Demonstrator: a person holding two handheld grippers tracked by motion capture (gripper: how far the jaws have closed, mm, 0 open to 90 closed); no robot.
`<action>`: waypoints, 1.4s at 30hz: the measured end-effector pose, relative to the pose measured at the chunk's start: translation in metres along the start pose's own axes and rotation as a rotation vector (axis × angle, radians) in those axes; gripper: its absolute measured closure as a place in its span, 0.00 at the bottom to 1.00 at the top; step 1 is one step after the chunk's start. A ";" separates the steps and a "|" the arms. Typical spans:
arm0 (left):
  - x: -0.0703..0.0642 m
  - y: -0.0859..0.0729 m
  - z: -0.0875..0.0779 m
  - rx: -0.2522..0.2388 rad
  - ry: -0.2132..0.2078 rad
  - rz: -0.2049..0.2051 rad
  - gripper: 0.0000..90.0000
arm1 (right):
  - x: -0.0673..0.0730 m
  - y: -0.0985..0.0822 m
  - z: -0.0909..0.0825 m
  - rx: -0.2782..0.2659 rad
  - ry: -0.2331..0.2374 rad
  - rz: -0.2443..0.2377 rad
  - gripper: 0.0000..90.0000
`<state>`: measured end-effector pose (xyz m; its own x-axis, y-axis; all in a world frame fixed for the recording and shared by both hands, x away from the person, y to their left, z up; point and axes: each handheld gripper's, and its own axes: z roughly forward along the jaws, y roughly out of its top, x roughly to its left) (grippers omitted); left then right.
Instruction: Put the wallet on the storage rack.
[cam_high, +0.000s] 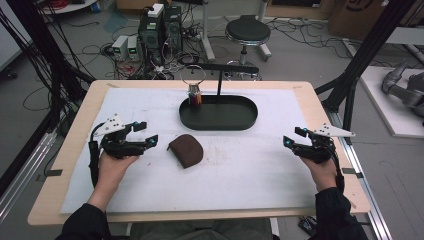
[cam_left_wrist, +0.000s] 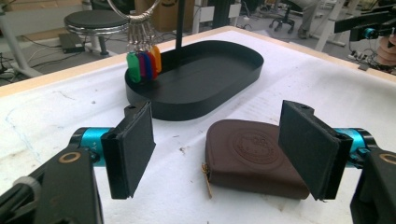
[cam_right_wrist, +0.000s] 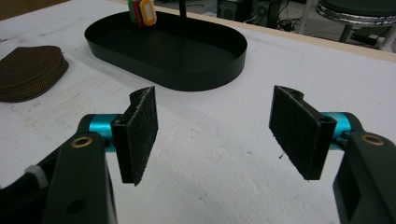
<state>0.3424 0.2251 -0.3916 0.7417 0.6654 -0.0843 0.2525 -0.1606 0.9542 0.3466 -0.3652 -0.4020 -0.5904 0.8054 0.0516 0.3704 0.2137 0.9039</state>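
Nearest the lens: the left gripper (cam_left_wrist: 217, 149) with its two black jaws spread wide, their flat pads (cam_left_wrist: 133, 147) faced in coarse dark foam, nothing between them.
Pouch: the brown pouch (cam_left_wrist: 254, 158) lies flat on the white cloth just ahead of those jaws and a little toward the right-hand one; in the high view it (cam_high: 186, 150) sits just beside the left gripper (cam_high: 145, 134), toward the table's middle.
Deciding relation: the pouch is close to the left gripper and well apart from the right gripper (cam_high: 295, 137), so I judge the left hand (cam_high: 112, 167) the natural one to take it.
Pouch axis: its straight zipped edge faces the person and its rounded back points toward the tray; the long side runs roughly across the jaw gap.
Pouch make: soft leather-like skin, half-round, low and padded, a round embossed stamp on top, a small zip pull at its near left corner.
Right gripper: released as well, jaws (cam_right_wrist: 215, 135) parted over bare cloth.
Tray: a black oval tray (cam_high: 219, 123) with a low upright wall stands beyond the pouch, smooth matt metal or plastic, bare inside.
Stand: a thin black post (cam_high: 219, 82) rises from the tray with a crossbar.
Keys: a metal ring (cam_high: 194, 76) hangs from the bar with coloured key tags (cam_left_wrist: 144, 65) dangling at the tray's left end.
Cloth: the white cloth (cam_high: 240, 175) is fuzzy and faintly stained, laid over a pale wooden table (cam_high: 70, 150).
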 end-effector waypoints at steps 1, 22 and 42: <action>-0.001 0.000 0.001 0.003 -0.003 -0.001 0.30 | 0.000 0.000 0.000 -0.001 -0.001 -0.003 0.37; 0.008 -0.012 0.050 0.191 -0.047 -0.091 0.60 | 0.002 -0.002 0.001 0.029 -0.005 -0.030 0.37; 0.015 -0.022 0.080 0.339 -0.107 -0.215 0.73 | 0.002 -0.003 -0.001 0.034 -0.002 -0.026 0.37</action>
<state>0.3980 0.1805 -0.4365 0.7055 0.6334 -0.3179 0.5860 -0.2691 0.7643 0.3442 -0.3649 -0.4042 -0.5984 0.8007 0.0274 0.3795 0.2531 0.8899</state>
